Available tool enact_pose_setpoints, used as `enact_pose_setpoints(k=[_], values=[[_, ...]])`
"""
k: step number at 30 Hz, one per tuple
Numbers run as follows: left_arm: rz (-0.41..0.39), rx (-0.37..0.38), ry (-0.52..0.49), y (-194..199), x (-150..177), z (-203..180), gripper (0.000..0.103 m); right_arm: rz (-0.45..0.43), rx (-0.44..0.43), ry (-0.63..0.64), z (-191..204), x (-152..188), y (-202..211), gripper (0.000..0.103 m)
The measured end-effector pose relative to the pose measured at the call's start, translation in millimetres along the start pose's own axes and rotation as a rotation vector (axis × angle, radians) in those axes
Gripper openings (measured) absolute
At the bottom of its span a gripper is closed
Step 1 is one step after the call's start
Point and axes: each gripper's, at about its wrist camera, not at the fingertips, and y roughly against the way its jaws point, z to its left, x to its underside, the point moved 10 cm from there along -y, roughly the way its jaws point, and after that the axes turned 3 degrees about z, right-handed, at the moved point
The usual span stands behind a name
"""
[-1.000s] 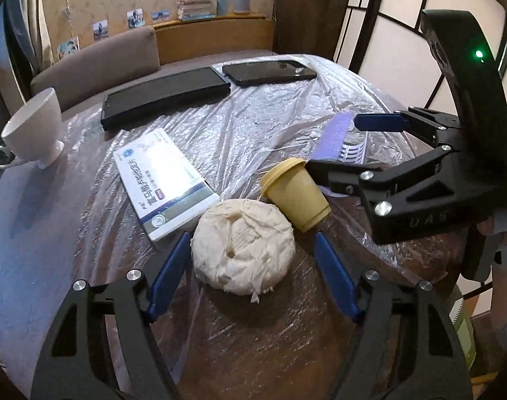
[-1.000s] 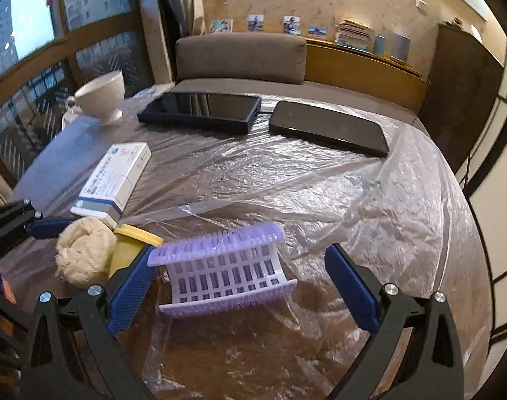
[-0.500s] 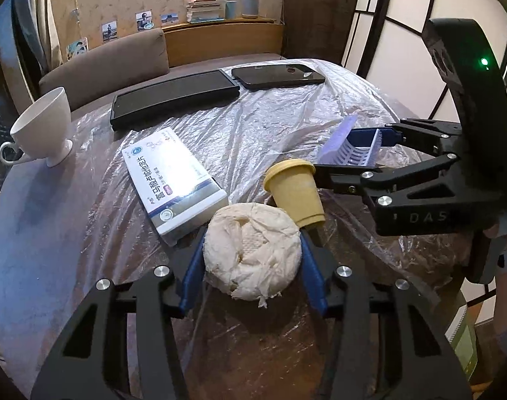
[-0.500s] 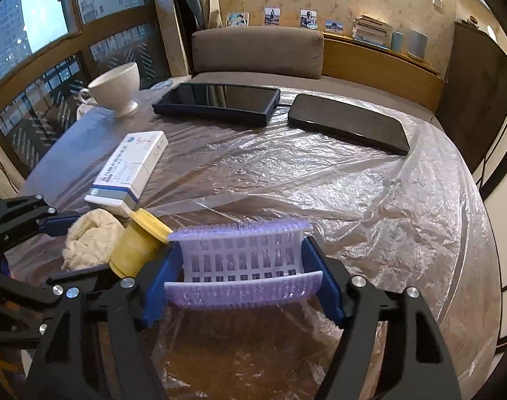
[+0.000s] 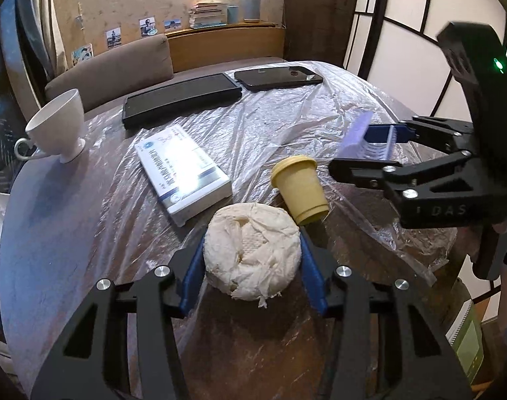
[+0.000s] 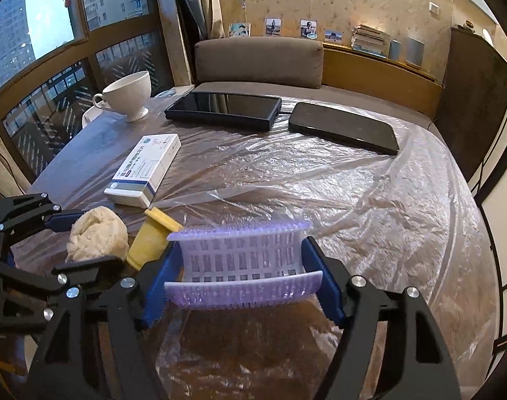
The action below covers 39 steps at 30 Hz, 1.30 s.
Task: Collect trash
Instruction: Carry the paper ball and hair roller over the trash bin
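Left gripper (image 5: 252, 266) was clenched on the crumpled off-white tissue wad (image 5: 252, 255): both blue pads pressed its sides, wad centred between the jaws and bulging past the tips. Its jaws had just been closing, and by now the wad sat squeezed between them. From the right wrist view the same wad (image 6: 97, 235) sat off the right jaws' left side, with the left gripper's black linkage around it.

Right gripper (image 6: 242, 281) was grasping the small lilac perforated plastic basket (image 6: 243, 260), pads flat on its two short ends, basket spanning the full gap between the jaws. Those jaws had also just been closing, basket between them. In the left view the basket (image 5: 360, 135) showed only as a lilac edge at the right gripper's tips, well right of the left jaws.

Yellow plastic cup (image 5: 300, 191) lay tipped on its side just beyond the left gripper's right pad, touching or nearly touching the wad; couldn't tell which. In the right view it lay just outside the right gripper's left pad.

White-and-blue cardboard box (image 5: 183, 173) lay beyond the left jaws, up-left of the wad, on the clear plastic sheet (image 6: 370, 200) covering the round table (image 5: 60, 220).

Farther out past both jaws: a white footed teacup (image 6: 130, 95), a black tablet (image 6: 223, 108) and a black phone (image 6: 343, 126).
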Motion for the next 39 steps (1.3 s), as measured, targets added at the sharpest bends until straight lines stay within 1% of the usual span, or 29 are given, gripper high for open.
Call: enact_pose_setpoints(k=[2, 8, 18, 22, 26, 31, 37, 39], values=[[-0.001, 0.016, 0.013, 3, 3, 0, 0.052, -0.009, -0.009, -0.002, 2, 2, 4, 0.072], [-0.014, 0.023, 0.017, 12, 9, 0, 0.052, -0.044, -0.038, 0.002, 16, 12, 23, 0.072], [-0.015, 0.019, 0.012, 20, 25, -7, 0.052, -0.051, -0.064, 0.021, 38, 31, 34, 0.072], [0.008, 0.025, 0.043, 19, 36, -5, 0.052, -0.053, -0.089, 0.011, 46, 40, 39, 0.072], [-0.003, 0.011, 0.055, 23, 42, -2, 0.052, -0.054, -0.099, 0.018, 54, 48, 42, 0.072], [0.000, 0.023, 0.086, 29, 49, 2, 0.052, -0.060, -0.116, 0.017, 63, 56, 48, 0.072], [-0.041, -0.001, 0.079, 45, 56, 3, 0.052, -0.070, -0.105, 0.039, 72, 65, 55, 0.072], [-0.046, 0.004, 0.077, 49, 59, 1, 0.052, -0.078, -0.103, 0.050, 77, 68, 60, 0.072]])
